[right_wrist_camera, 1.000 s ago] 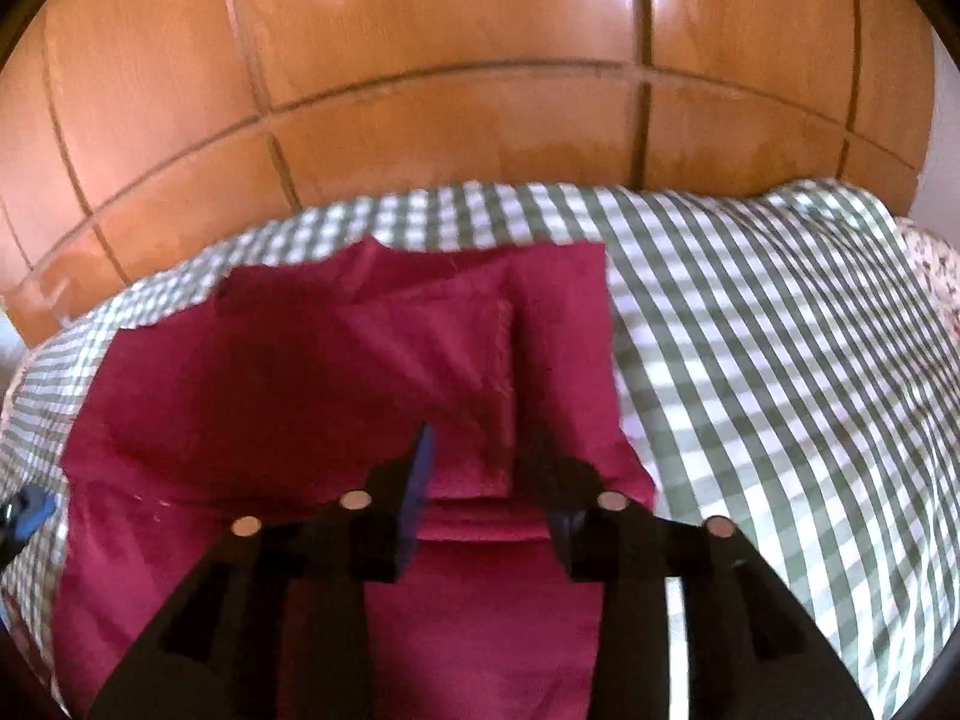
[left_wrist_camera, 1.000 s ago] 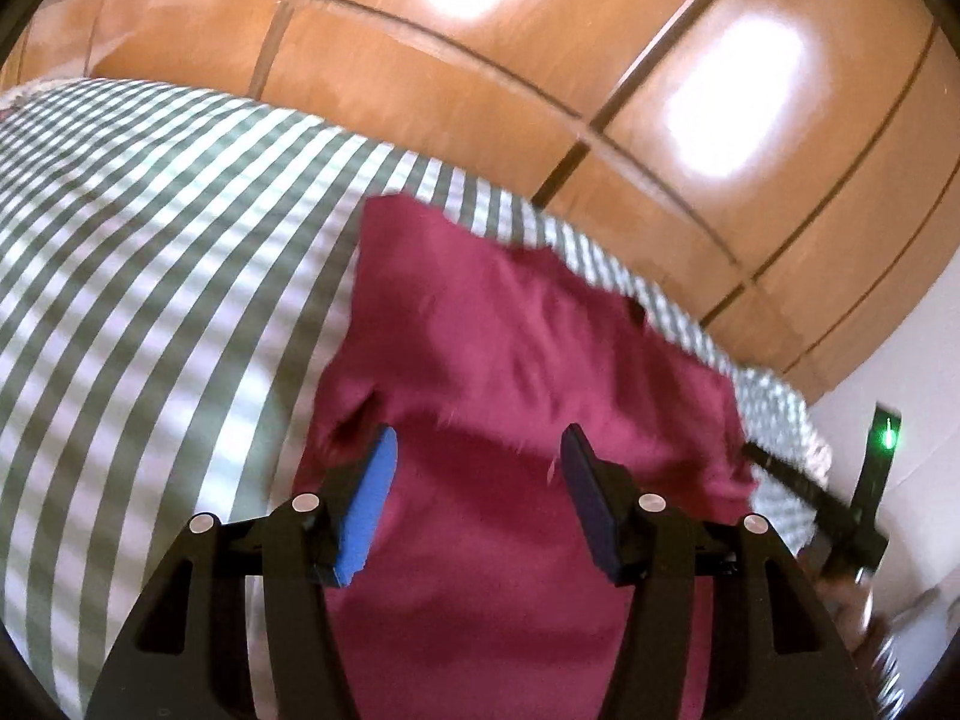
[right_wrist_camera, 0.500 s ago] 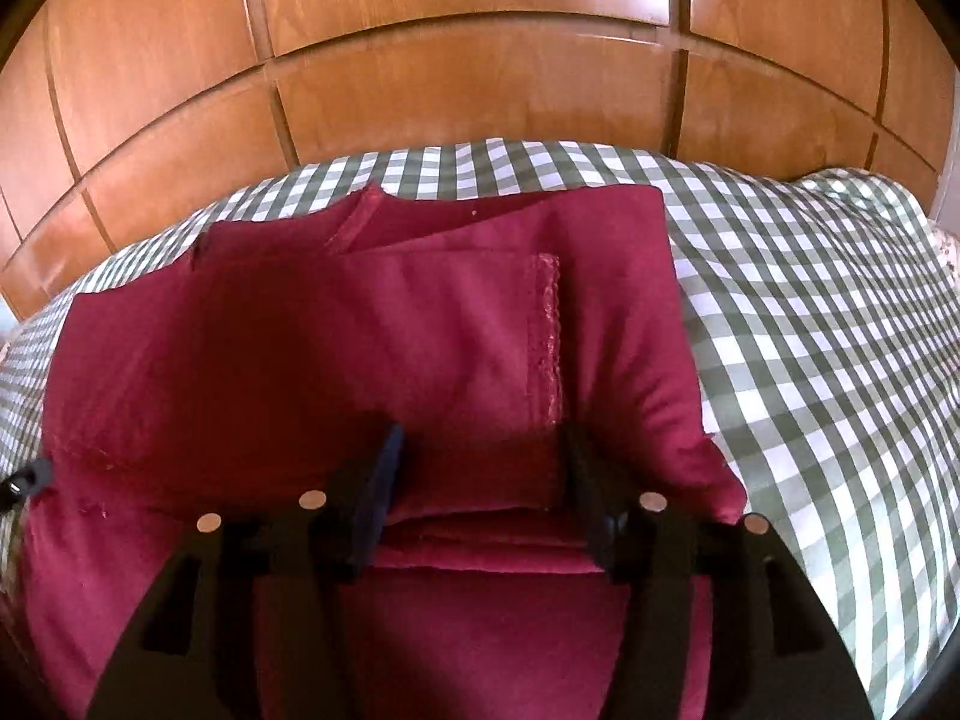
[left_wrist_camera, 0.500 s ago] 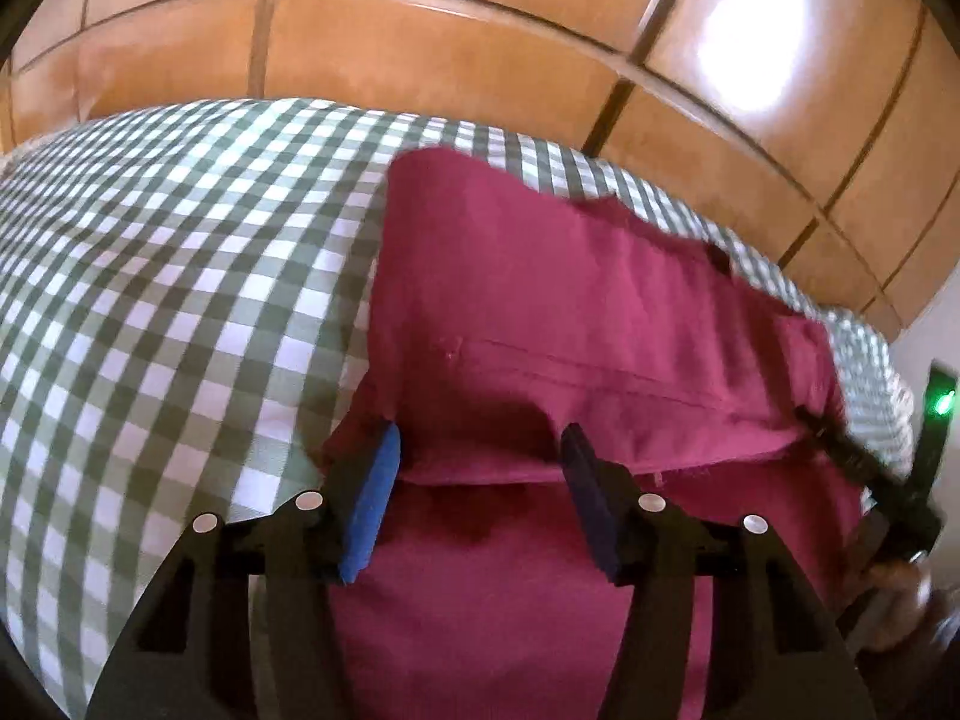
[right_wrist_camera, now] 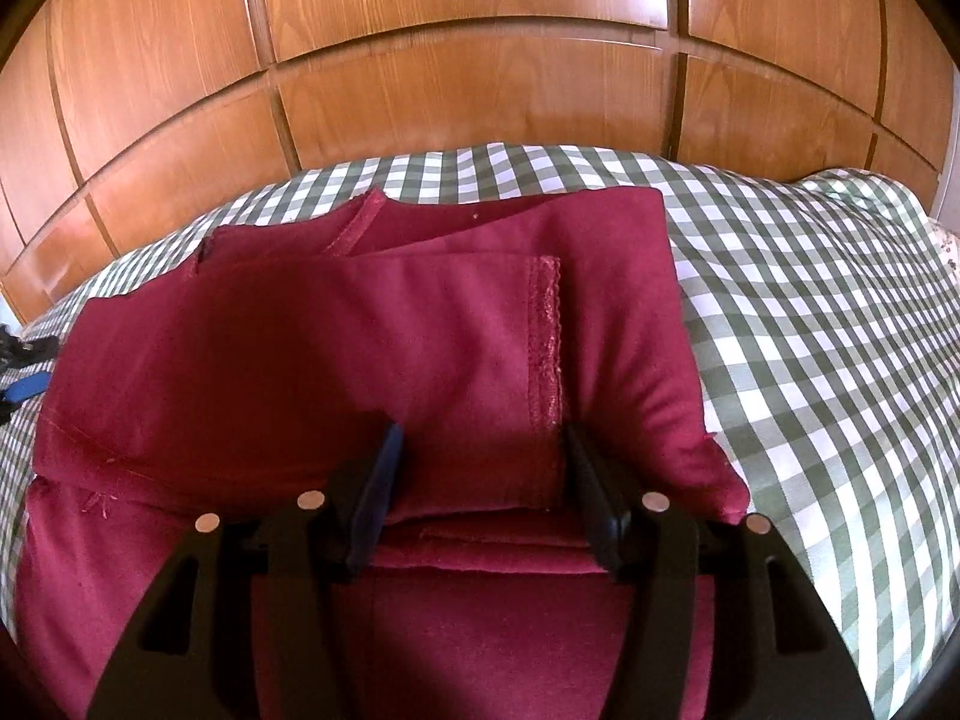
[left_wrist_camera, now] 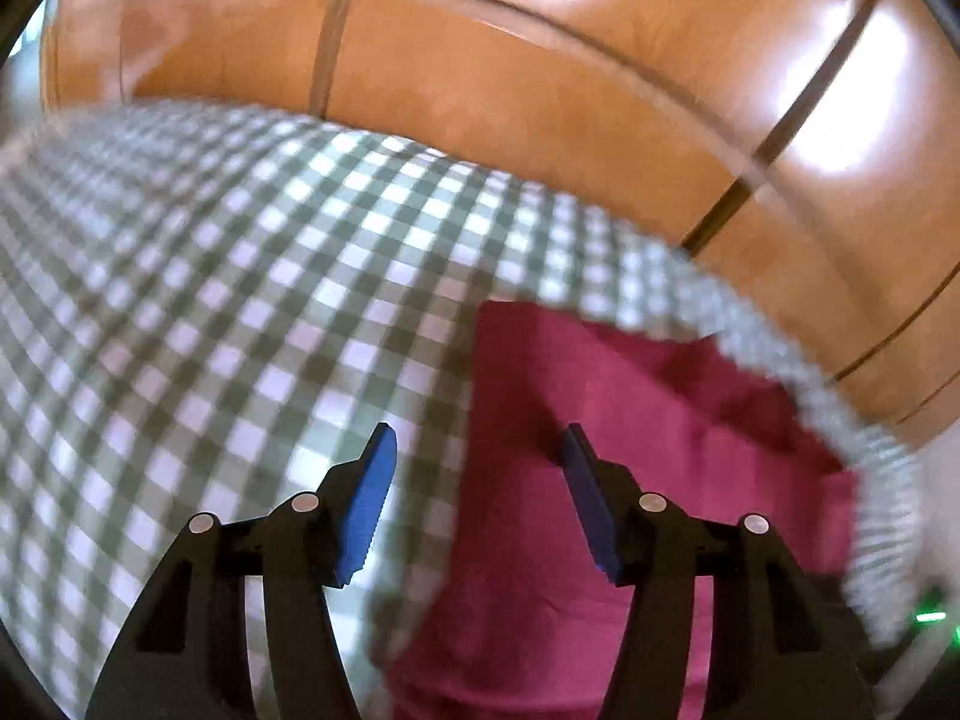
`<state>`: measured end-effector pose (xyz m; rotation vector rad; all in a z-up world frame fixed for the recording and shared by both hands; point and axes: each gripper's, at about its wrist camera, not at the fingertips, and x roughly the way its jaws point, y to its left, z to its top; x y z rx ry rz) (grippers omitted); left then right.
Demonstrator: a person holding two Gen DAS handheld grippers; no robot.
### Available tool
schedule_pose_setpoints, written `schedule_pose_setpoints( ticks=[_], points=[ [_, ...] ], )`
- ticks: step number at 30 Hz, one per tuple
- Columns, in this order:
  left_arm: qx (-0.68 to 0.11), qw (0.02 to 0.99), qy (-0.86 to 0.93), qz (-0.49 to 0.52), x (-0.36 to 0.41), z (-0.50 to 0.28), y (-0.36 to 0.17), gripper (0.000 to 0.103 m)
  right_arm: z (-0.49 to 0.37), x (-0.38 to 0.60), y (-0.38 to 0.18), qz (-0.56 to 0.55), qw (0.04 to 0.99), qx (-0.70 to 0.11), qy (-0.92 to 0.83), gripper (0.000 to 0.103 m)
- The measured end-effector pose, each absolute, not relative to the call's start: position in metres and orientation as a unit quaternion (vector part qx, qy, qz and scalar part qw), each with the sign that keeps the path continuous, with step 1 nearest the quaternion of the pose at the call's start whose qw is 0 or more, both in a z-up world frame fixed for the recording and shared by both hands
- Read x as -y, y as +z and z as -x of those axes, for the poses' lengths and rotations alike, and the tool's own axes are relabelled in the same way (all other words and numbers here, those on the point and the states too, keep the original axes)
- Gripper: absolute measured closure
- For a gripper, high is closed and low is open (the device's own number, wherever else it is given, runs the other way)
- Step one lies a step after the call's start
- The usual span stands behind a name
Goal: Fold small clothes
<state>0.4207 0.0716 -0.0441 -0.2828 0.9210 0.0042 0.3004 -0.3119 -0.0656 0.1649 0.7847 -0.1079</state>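
A dark red garment [right_wrist_camera: 372,348] lies folded in layers on a green and white checked bedspread [right_wrist_camera: 828,324]. My right gripper [right_wrist_camera: 480,450] is open, its jaws standing on either side of the near folded edge with the stitched hem just inside the right jaw. In the blurred left wrist view the garment [left_wrist_camera: 630,450] lies to the right. My left gripper [left_wrist_camera: 477,450] is open and empty over the garment's left edge, its left jaw over bare bedspread [left_wrist_camera: 210,312]. The left gripper's blue pad [right_wrist_camera: 27,390] shows at the far left of the right wrist view.
A wooden panelled wardrobe [right_wrist_camera: 480,48] stands right behind the bed; it fills the top of the left wrist view [left_wrist_camera: 510,90]. The bedspread extends far to the right of the garment and to its left. A green light [left_wrist_camera: 930,617] glows at lower right.
My left gripper has swung left off the garment, which now sits at the right of its view. My right gripper has stayed open at the folded edge.
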Motion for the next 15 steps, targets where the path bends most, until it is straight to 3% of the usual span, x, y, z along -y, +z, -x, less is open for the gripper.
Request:
schedule_pose_setpoints(
  ticks=[2, 3, 5, 15],
  points=[
    [-0.451, 0.886, 0.057, 0.092, -0.066, -0.429, -0.059, 0.047, -0.3, 0.312, -0.066, -0.081, 0.919, -0.382, -0.052, 0.047],
    [-0.451, 0.886, 0.071, 0.085, -0.067, -0.431, -0.066, 0.04, -0.301, 0.312, -0.066, -0.081, 0.919, -0.381, -0.052, 0.047],
    [-0.432, 0.894, 0.08, 0.082, -0.069, -0.427, -0.075, 0.037, -0.301, 0.312, -0.066, -0.081, 0.92, -0.381, -0.051, 0.046],
    [-0.399, 0.913, 0.077, 0.038, -0.06, -0.371, -0.044, 0.037, -0.302, 0.31, -0.066, -0.081, 0.92, -0.38, -0.051, 0.046]
  ],
)
